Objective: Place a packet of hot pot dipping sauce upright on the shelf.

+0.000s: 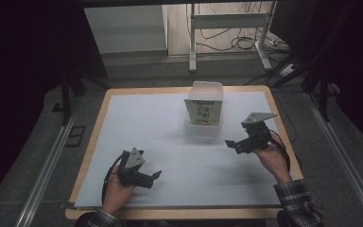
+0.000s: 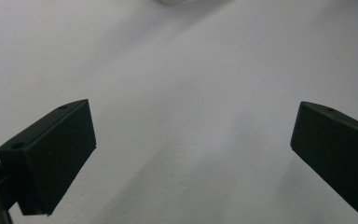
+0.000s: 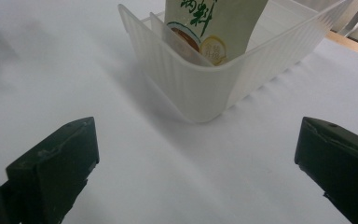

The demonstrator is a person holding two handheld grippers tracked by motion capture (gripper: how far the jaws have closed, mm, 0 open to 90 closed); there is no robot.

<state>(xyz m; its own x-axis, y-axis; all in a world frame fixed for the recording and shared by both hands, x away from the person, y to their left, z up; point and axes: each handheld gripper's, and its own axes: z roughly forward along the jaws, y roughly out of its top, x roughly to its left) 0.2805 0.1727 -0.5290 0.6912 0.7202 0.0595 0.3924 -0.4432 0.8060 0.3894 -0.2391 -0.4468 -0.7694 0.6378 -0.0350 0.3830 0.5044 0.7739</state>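
Packet [image 3: 213, 28] top cropped in right gripper view; its print too small overhead.

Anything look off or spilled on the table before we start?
Nothing stands out. The packet stands upright inside the clear plastic bin, which sits flat on the white sheet. No spills or damage visible. Left tongs and right tongs are open, empty and apart from the bin.

Lab: dark curtains [image 1: 23, 71], floor cables [image 1: 227, 40], metal frame [image 1: 227, 21].
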